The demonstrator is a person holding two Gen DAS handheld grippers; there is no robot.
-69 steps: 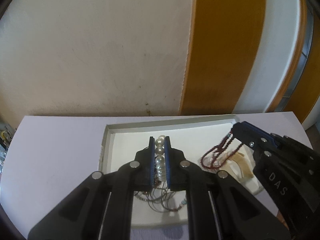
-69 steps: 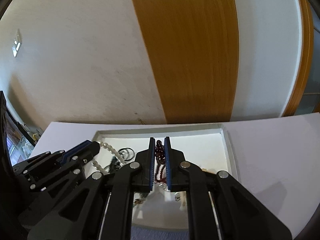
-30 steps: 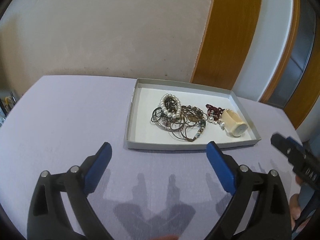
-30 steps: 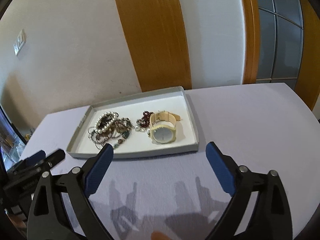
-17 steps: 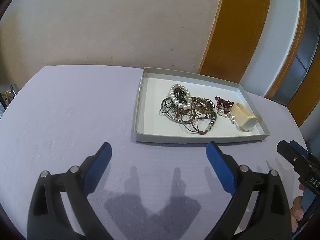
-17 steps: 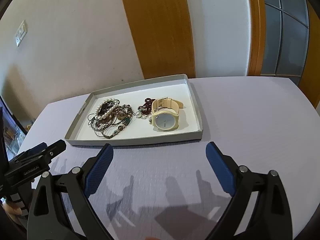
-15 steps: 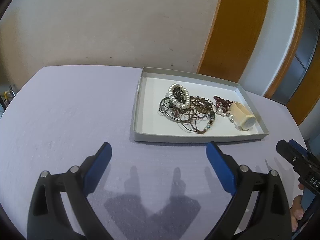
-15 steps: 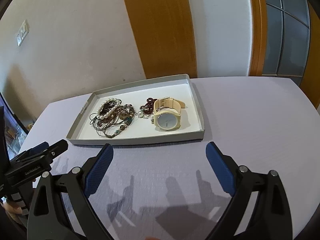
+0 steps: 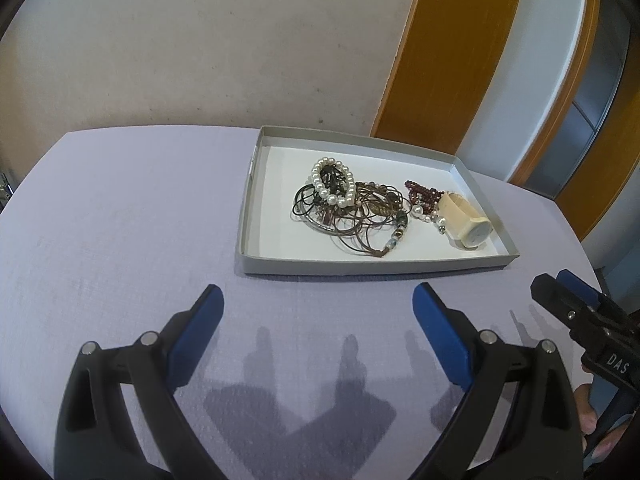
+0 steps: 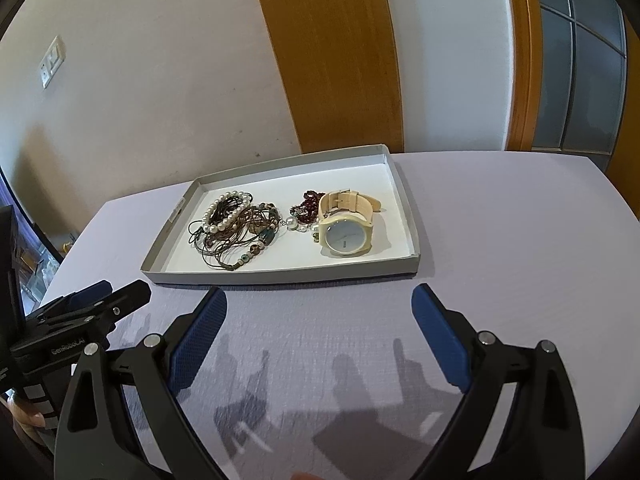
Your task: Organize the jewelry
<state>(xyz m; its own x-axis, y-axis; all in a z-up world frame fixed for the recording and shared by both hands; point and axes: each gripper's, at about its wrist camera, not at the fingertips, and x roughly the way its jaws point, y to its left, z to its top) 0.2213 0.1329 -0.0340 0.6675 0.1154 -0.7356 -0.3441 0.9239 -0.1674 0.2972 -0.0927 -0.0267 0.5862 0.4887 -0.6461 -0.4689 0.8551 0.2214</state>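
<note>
A grey tray (image 9: 256,196) (image 10: 408,204) sits on the lilac table. In it lie a pearl bracelet (image 9: 332,184) (image 10: 224,216), a tangle of brown cord necklaces (image 9: 360,220) (image 10: 236,244), a dark red bead string (image 9: 424,192) (image 10: 310,202) and a cream wristwatch (image 9: 468,224) (image 10: 346,230). My left gripper (image 9: 318,320) is open and empty, held back from the tray's near edge. My right gripper (image 10: 320,320) is open and empty, also short of the tray. Each gripper shows at the edge of the other's view.
The table (image 9: 120,220) is covered in a lilac cloth and ends at a beige wall (image 9: 200,40). A wooden door frame (image 10: 332,52) stands behind the tray. A wall switch (image 10: 52,60) is at the far left.
Both grippers let go of the pearl and red bead strings, opened wide and pulled back from the tray. In the last half second they barely moved.
</note>
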